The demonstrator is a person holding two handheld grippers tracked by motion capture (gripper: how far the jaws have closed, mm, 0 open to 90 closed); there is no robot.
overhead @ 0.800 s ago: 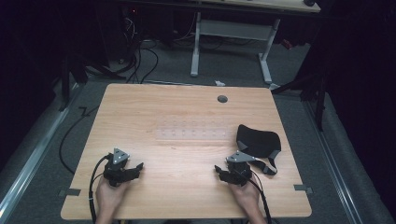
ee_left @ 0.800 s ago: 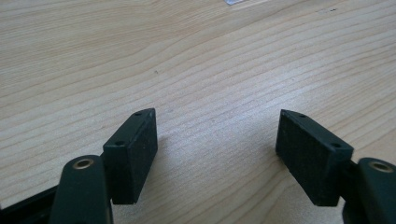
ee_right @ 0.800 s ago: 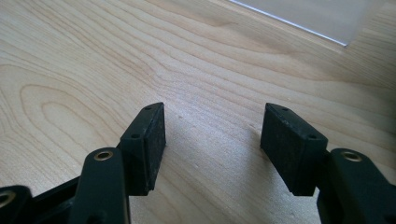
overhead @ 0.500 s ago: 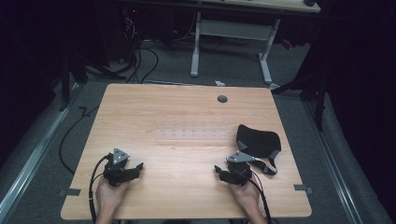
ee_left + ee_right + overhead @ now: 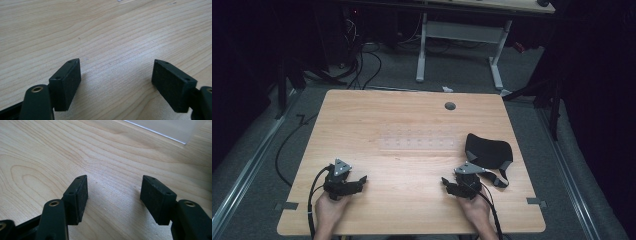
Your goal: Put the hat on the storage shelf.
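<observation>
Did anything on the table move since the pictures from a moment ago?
No, nothing visibly changed. The left gripper and the right gripper rest on the light wooden table in the same spots near the front edge, jaws open and holding nothing. The black fabric face mask with its straps lies where it was, just beyond the right gripper.

The table [image 5: 412, 125] is pale wood with wavy brown grain and a dark grey round plug [image 5: 450, 106]. The face mask [image 5: 487, 150] is black. Both grippers, left [image 5: 357, 181] and right [image 5: 447, 184], are black with grey top plates. The floor [image 5: 262, 165] is grey.
</observation>
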